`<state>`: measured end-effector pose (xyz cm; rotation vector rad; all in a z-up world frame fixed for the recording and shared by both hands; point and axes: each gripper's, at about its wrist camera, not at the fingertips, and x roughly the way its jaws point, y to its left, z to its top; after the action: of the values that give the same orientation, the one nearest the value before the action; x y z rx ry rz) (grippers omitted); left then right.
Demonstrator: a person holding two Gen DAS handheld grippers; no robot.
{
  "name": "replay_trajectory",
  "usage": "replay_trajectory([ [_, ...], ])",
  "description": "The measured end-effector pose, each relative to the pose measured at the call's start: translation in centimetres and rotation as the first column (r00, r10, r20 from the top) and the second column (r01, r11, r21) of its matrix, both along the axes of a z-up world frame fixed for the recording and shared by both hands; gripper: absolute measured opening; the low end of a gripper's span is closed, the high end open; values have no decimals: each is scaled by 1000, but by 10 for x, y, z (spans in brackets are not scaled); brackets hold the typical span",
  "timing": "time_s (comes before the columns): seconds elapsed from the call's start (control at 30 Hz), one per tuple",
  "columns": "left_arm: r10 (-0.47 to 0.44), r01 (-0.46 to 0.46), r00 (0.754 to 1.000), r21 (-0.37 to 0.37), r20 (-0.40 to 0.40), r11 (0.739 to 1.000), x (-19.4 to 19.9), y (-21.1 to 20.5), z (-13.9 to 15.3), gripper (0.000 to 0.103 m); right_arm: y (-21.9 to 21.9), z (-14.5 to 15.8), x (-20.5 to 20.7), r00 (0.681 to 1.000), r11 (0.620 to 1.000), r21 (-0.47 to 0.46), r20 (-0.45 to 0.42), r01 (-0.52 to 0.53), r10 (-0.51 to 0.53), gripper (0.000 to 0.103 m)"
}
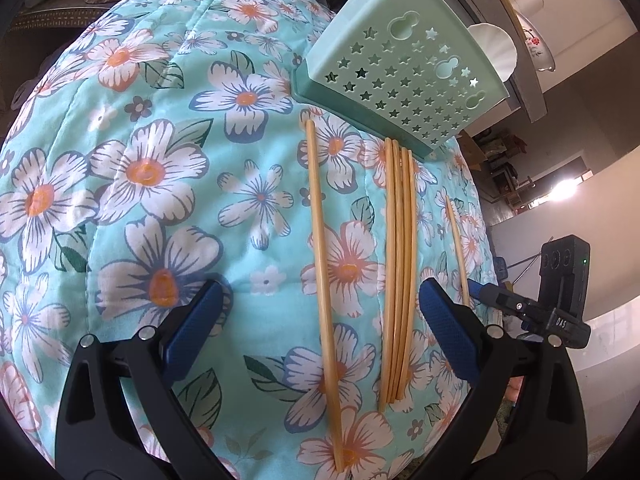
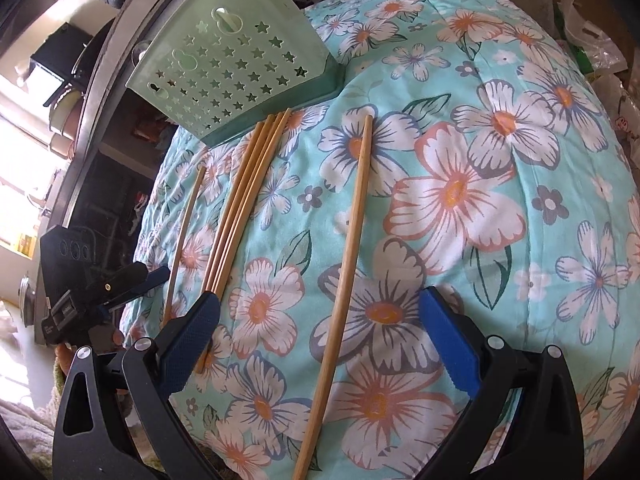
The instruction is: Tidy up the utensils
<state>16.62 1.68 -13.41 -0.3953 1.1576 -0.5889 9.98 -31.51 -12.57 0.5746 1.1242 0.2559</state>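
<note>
Here six bamboo chopsticks (image 1: 398,276) lie loose on the floral cloth (image 1: 160,160) before the green star-holed holder (image 1: 404,80); the left tool (image 1: 320,344) and right tool (image 2: 320,344) both gape wide, gripping nothing

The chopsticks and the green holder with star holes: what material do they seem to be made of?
Chopsticks: probably bamboo or light wood, with a matt tan surface and faint grain. Green holder: looks like moulded plastic, with a smooth, even pastel colour and cleanly cut star holes.
</note>
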Motion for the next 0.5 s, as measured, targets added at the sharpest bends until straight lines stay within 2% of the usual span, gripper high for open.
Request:
replay_trajectory([
  [0.07, -4, 4, 1000, 5, 6, 1000, -1, -1, 0, 95, -3, 7, 3, 999, 1000, 13, 32, 10, -10, 93],
  [0.2, 1, 0, 1000, -6, 11, 1000, -2, 0, 0, 95, -3, 22, 13, 996, 999, -31, 92, 17, -14, 82],
  [0.3, -1, 1, 1000, -6, 12, 1000, -3, 0, 0, 95, -4, 22, 28, 995, 997, -67, 100, 29, -22, 71],
  [0.5, -21, 20, 999, 38, 36, 999, -6, -5, 1, 95, -7, 11, 54, 995, 987, -146, 91, 60, -47, 49],
])
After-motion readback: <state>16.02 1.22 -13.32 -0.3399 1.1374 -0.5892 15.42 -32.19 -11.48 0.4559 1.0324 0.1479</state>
